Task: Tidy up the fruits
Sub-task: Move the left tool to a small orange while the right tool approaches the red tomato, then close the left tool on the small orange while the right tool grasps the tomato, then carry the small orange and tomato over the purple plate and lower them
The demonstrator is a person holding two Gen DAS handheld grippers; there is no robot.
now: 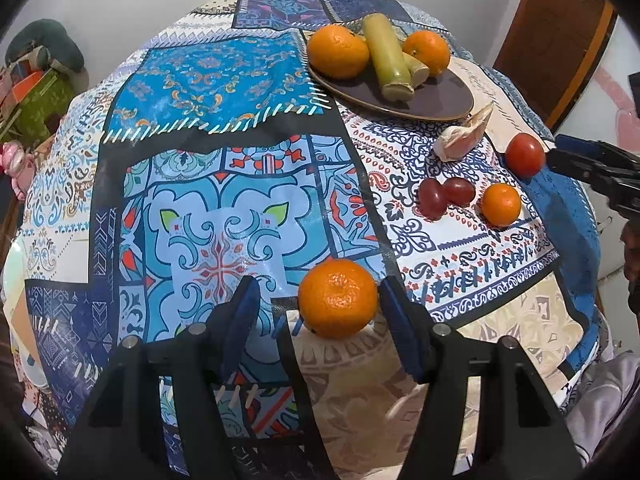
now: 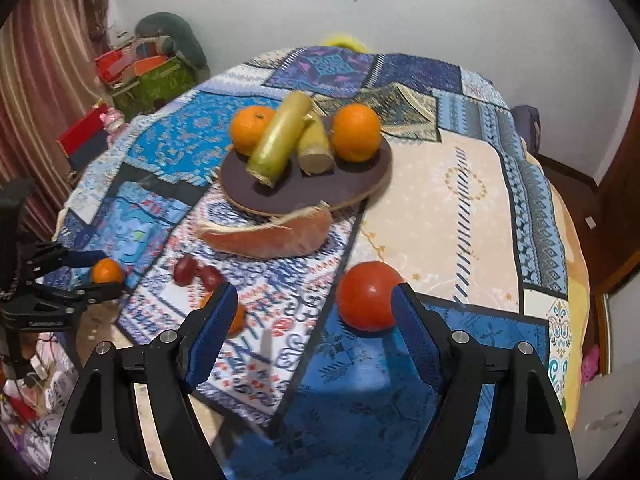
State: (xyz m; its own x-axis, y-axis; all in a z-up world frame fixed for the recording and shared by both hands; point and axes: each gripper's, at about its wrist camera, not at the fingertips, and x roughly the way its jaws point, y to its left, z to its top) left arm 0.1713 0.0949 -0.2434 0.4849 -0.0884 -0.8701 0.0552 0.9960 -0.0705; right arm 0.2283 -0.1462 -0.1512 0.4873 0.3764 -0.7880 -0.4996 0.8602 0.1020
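A dark oval plate (image 1: 440, 100) (image 2: 340, 190) holds two oranges (image 1: 338, 51) (image 2: 356, 132) and two sugarcane pieces (image 1: 386, 54) (image 2: 280, 140). On the cloth lie a pomelo segment (image 1: 464, 136) (image 2: 272, 236), a tomato (image 1: 525, 155) (image 2: 368, 296), two red grapes (image 1: 444, 194) (image 2: 196, 272) and a small orange (image 1: 501, 204) (image 2: 236, 320). My left gripper (image 1: 320, 304) (image 2: 94, 276) is open, its jaws on either side of an orange (image 1: 338, 298) (image 2: 106, 271). My right gripper (image 2: 314, 312) is open, the tomato just inside its right finger.
The patchwork tablecloth (image 1: 224, 240) covers a round table. Cluttered boxes and bags (image 2: 148, 68) stand by the far left wall near a curtain (image 2: 44, 80). A wooden door (image 1: 556, 32) stands at right.
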